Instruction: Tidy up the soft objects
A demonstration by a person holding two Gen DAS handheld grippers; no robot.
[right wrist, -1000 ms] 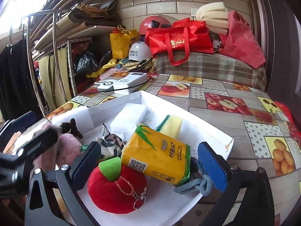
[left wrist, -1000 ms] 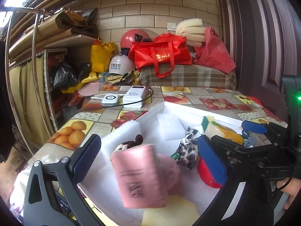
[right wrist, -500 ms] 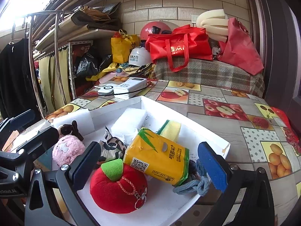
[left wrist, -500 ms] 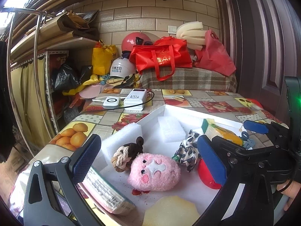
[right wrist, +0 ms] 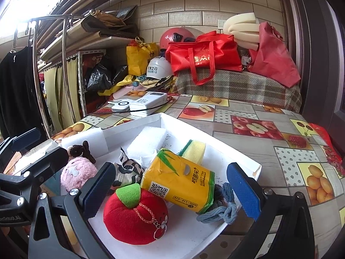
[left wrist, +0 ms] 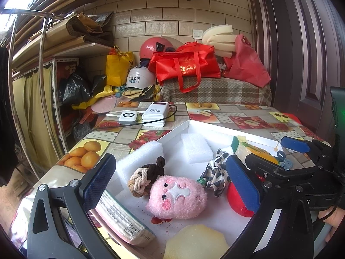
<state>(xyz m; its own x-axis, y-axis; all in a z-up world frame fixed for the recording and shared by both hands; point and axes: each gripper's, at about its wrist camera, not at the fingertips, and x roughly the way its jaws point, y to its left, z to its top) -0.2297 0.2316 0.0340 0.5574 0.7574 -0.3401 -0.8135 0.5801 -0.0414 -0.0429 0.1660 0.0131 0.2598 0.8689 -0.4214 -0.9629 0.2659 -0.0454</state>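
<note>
Power bank (left wrist: pixel 155 114) reads "120W"; only right view shows yellow tissue pack (right wrist: pixel 180 180) front; both grippers (left wrist: pixel 170 181) (right wrist: pixel 172 191) spread, empty.

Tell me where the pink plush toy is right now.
The pink plush toy lies in the white tray, left of centre in the left wrist view, beside the knotted brown rope toy and near the leopard-print cloth.

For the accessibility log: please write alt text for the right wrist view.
The right gripper hangs open over a white tray of soft items: a red plush apple, a yellow tissue pack, a grey-blue hair tie, a pink plush and white foam. The tray sits on a fruit-print tablecloth; the left gripper enters at left.
</note>
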